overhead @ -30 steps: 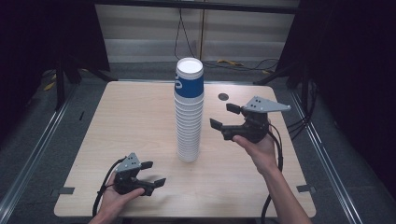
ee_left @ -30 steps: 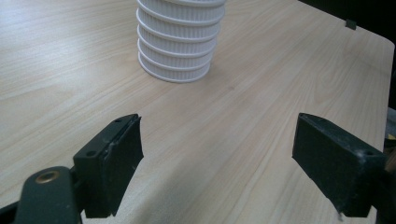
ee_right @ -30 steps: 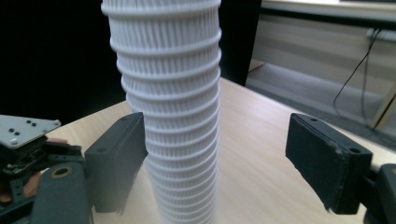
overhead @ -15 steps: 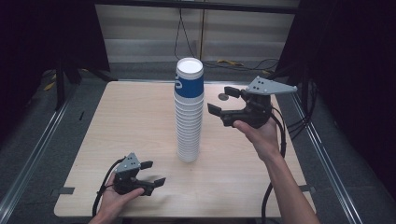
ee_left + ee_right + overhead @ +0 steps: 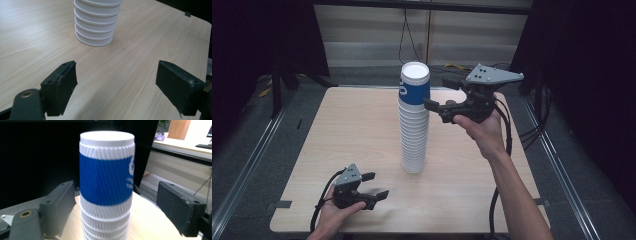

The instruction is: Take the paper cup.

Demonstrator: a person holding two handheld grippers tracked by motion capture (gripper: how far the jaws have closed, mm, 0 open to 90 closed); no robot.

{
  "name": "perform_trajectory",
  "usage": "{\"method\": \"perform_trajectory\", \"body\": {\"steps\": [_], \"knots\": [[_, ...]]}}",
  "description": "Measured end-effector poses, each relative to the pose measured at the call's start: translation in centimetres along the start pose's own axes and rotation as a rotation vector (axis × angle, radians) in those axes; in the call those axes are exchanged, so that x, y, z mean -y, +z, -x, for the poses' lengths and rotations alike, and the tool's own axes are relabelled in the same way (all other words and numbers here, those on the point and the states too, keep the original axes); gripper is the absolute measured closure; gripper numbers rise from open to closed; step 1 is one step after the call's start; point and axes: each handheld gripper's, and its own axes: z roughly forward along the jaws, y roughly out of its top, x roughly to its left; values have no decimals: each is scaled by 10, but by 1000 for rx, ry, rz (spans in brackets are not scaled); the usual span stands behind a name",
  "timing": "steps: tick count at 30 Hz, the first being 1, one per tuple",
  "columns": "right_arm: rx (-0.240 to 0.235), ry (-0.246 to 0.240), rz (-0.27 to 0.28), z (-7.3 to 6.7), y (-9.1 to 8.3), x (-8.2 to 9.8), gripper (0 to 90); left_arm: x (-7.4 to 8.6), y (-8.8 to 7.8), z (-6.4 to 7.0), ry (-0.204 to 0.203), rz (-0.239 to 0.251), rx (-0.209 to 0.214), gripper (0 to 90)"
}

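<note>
A tall stack of white ribbed paper cups (image 5: pixel 413 140) stands upside down at the middle of the wooden table (image 5: pixel 357 125). The top cup (image 5: pixel 414 90) has a blue band. My right gripper (image 5: pixel 438 94) is raised beside the top of the stack, open, its jaws apart on either side of the blue-banded cup (image 5: pixel 106 177) without touching it. In its own view the right gripper (image 5: pixel 115 212) has nothing between its pads. My left gripper (image 5: pixel 378 185) rests open on the table near the front left. The left gripper (image 5: pixel 116 90) faces the base of the stack (image 5: pixel 96 25).
Cables (image 5: pixel 499 150) trail from the right gripper down along the forearm. Black curtains stand on both sides, and metal rails (image 5: pixel 247 165) run along the floor beside the table. The table's right edge (image 5: pixel 200 27) lies close to the left gripper.
The right gripper has risen and moved left toward the top of the cup stack. The left gripper has stayed in place on the table.
</note>
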Motion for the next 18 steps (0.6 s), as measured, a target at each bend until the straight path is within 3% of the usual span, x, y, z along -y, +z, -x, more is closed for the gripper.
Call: {"method": "perform_trajectory", "body": {"steps": [11, 18], "knots": [[-81, 2, -23, 1, 24, -13, 149, 0, 1, 2, 10, -6, 7, 170], [-95, 10, -28, 5, 38, -18, 189, 0, 0, 1, 11, -6, 5, 175]]}}
